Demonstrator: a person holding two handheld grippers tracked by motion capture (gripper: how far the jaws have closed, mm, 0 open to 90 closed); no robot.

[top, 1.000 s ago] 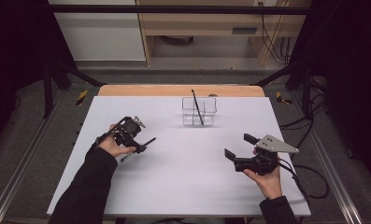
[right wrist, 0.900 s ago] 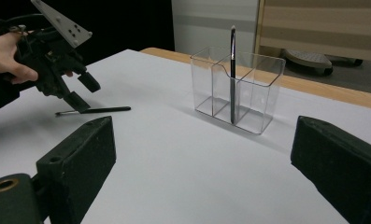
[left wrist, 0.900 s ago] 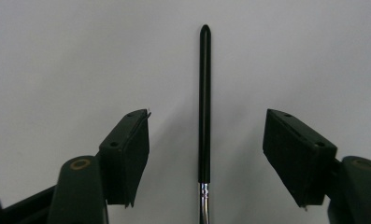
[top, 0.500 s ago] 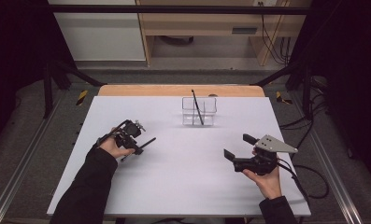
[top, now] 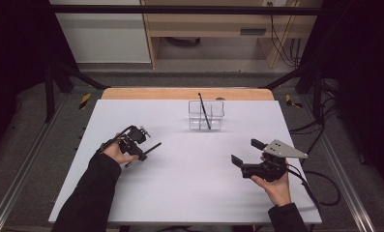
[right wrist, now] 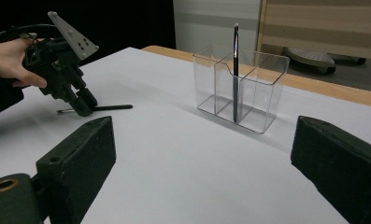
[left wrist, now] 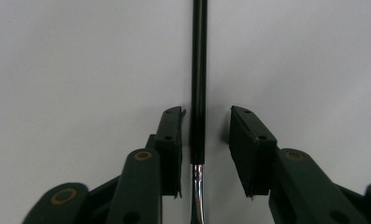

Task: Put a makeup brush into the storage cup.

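Now the left gripper (left wrist: 199, 140) straddles the black pen (left wrist: 199, 70) lying flat on the bench (top: 194, 193) — jaws have just been closing, not yet pinching it, lined up along the barrel — while the right gripper (top: 245, 153) waits wide open, facing the clear organizer (top: 206, 116)

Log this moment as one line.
left tool: jaws just closing around thin black pen lying on white table, gap remains | right tool: open, empty | clear plastic organizer: one upright pen

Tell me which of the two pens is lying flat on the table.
The pen between the left gripper jaws lies flat; the other pen stands tilted in the clear organizer.
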